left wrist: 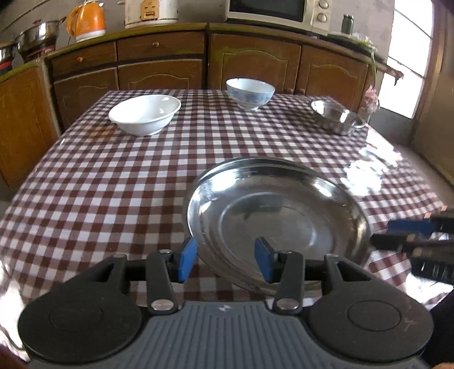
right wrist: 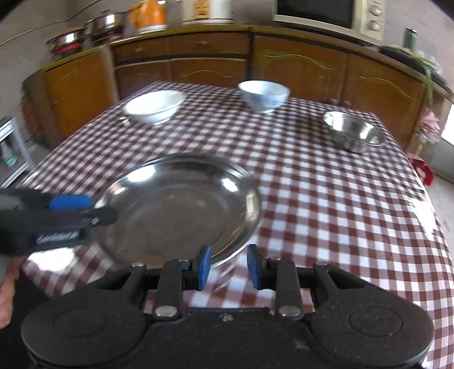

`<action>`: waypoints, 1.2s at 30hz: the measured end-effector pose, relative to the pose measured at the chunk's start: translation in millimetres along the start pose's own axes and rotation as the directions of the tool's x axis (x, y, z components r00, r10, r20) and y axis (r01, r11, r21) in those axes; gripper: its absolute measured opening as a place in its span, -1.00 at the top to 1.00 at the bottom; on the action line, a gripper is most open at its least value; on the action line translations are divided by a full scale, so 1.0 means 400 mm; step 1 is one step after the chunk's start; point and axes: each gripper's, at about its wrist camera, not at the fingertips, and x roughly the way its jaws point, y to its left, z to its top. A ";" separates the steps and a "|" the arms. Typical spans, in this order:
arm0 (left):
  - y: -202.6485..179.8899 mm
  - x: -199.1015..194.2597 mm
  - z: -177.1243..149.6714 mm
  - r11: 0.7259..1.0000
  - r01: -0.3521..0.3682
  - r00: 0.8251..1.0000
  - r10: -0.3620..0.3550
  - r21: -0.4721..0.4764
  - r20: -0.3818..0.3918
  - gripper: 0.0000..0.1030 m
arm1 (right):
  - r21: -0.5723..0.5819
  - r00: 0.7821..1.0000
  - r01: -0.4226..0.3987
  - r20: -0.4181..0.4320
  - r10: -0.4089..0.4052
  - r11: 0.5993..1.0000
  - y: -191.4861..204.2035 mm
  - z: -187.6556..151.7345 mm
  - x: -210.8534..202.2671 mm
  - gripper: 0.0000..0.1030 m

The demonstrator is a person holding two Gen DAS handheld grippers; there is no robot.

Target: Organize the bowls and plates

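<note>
Wooden kitchen cabinets (left wrist: pixel 159 71) fill the upper part of the left wrist view, with an orange kettle (left wrist: pixel 86 21) at upper left and a microwave (left wrist: pixel 279 11) at upper right on top of them. Below, the desk (left wrist: pixel 99 181) wears a brown-and-white checked cloth. At lower centre the left hand-held gripper (left wrist: pixel 225 258) stands spread, its blue pads (left wrist: pixel 187 259) apart; the near left rim of the steel plate (left wrist: pixel 279 224) lies between them, and no pad is seen pressing on it. That plate sits right of centre, low in the frame. Further up, a white bowl (left wrist: pixel 144 113) is at left, a blue-patterned bowl (left wrist: pixel 250 92) at top centre, and a small steel bowl (left wrist: pixel 337 116) at right. The right hand-held gripper (left wrist: pixel 420 235) enters blurred from the right edge, just beside the plate's rim.

In the right wrist view, which is blurred, the same cabinets (right wrist: pixel 181 62) span the top. The right hand-held gripper (right wrist: pixel 229 266) at lower centre is also spread, nothing pinched; the steel plate's (right wrist: pixel 178 213) near rim sits just by its left pad. The left hand-held gripper (right wrist: pixel 71 210) comes in from the left edge at the plate's rim. White bowl (right wrist: pixel 154 106), blue-patterned bowl (right wrist: pixel 264 95) and steel bowl (right wrist: pixel 351 130) stand across the upper desk (right wrist: pixel 326 198).
</note>
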 end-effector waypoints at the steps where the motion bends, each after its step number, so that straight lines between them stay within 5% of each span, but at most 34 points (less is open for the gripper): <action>1: -0.003 -0.007 -0.001 1.000 0.006 1.000 -0.006 -0.006 0.001 0.09 | -0.005 1.000 -0.008 -0.002 0.008 1.000 0.010 -0.006 -0.008 0.32; 15: -0.005 -0.016 -0.023 1.000 -0.030 1.000 0.030 0.007 0.000 0.07 | -0.047 0.997 -0.060 -0.052 0.058 0.997 0.074 -0.037 0.032 0.28; 36: 0.042 -0.004 0.007 0.997 -0.054 0.998 0.055 -0.050 0.008 0.04 | 0.009 0.999 -0.036 -0.027 0.037 0.999 0.017 -0.018 0.018 0.10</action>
